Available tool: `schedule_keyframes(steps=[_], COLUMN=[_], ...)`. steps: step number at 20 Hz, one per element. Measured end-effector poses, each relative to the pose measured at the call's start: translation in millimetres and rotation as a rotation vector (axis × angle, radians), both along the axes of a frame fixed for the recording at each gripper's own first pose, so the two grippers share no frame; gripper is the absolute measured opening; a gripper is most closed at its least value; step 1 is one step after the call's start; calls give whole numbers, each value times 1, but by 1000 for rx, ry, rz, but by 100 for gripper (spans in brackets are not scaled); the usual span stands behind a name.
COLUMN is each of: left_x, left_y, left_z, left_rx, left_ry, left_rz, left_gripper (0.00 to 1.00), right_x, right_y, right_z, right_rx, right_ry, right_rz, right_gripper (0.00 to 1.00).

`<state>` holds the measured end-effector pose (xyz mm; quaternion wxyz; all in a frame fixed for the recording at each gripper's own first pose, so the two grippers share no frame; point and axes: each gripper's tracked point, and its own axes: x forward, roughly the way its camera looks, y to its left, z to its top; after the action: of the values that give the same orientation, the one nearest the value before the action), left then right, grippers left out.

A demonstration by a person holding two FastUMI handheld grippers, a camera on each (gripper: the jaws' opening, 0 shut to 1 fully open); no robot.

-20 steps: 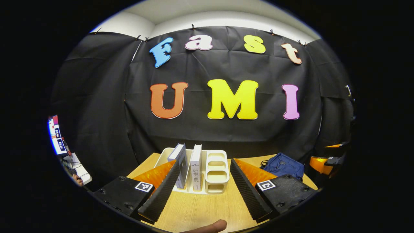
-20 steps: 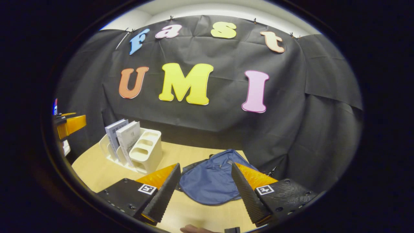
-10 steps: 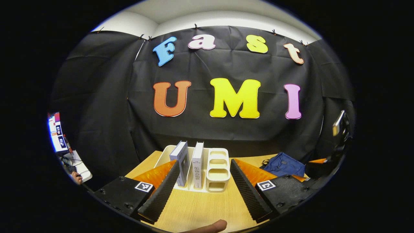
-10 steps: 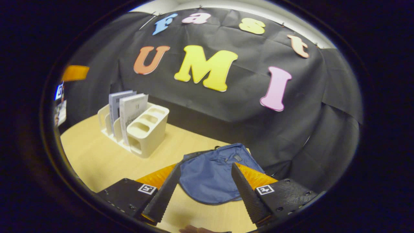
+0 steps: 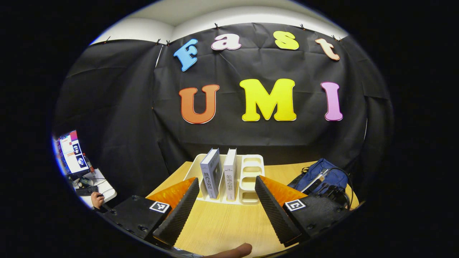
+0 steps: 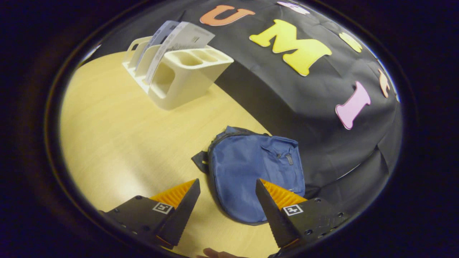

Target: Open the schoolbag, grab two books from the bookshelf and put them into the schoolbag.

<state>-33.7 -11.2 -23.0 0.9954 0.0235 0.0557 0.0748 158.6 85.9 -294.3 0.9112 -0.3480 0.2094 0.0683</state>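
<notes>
1. Ribbed, wedge-shaped fingers of the right gripper (image 6: 224,211) stand wide apart, holding nothing, hovering over the near end of the schoolbag (image 6: 251,175), likely lined up to open it.
2. Soft blue fabric, the schoolbag lies flat and zipped near the bench's (image 6: 118,136) right edge.
3. Left gripper (image 5: 226,206), equally wide and empty, faces the bookshelf (image 5: 251,175).
4. Two stiff books (image 5: 219,172) stand upright in that cream plastic rack by the far edge.

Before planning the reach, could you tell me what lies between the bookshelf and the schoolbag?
Only bare wooden tabletop, in the right gripper view, separates cream plastic bookshelf from blue fabric schoolbag.
</notes>
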Motion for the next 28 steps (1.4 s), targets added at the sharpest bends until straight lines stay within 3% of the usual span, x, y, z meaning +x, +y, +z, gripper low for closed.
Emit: schedule_keyframes(steps=[3,7,8,9,10,12,13,16,20,21,24,26,27,28], left_x=[-4,-7,-7,-7,-7,-7,-7,-4,2,4,13,23,28,34], left_y=[-6,-18,-23,-27,-28,-35,-39,-49,-58,-58,-52,-42,-37,-31], left_z=[4,1,-1,-3,-6,-10,-12,-19,-27,-27,-25,-23,-21,-21], left_rx=[9,12,13,15,15,6,-1,-14,-37,-41,-49,-55,-58,-59], left_ry=[14,33,41,47,53,67,71,83,99,97,91,88,86,83], left_rz=[29,69,76,85,94,109,113,124,110,102,79,57,43,29], left_gripper=[100,100,100,100,100,100,100,100,100,100,100,100,100,100], right_x=[20,34,38,42,46,54,52,46,51,57,80,93,96,99], right_y=[2,-1,-4,-7,-10,-18,-21,-23,-34,-36,-39,-42,-45,-47], right_z=[-18,-27,-27,-28,-29,-27,-27,-11,27,28,11,-1,-3,-5], right_rx=[-62,-63,-76,-80,-89,-142,-151,-160,-168,-184,-243,-260,-276,-256], right_ry=[7,22,16,18,14,2,13,-12,-109,-118,-86,-63,-53,-36], right_rz=[-34,-39,-44,-51,-61,-85,-92,-90,-143,-161,-221,-261,-280,-288], right_gripper=[94,93,98,92,96,90,81,86,85,68,75,68,59,67])
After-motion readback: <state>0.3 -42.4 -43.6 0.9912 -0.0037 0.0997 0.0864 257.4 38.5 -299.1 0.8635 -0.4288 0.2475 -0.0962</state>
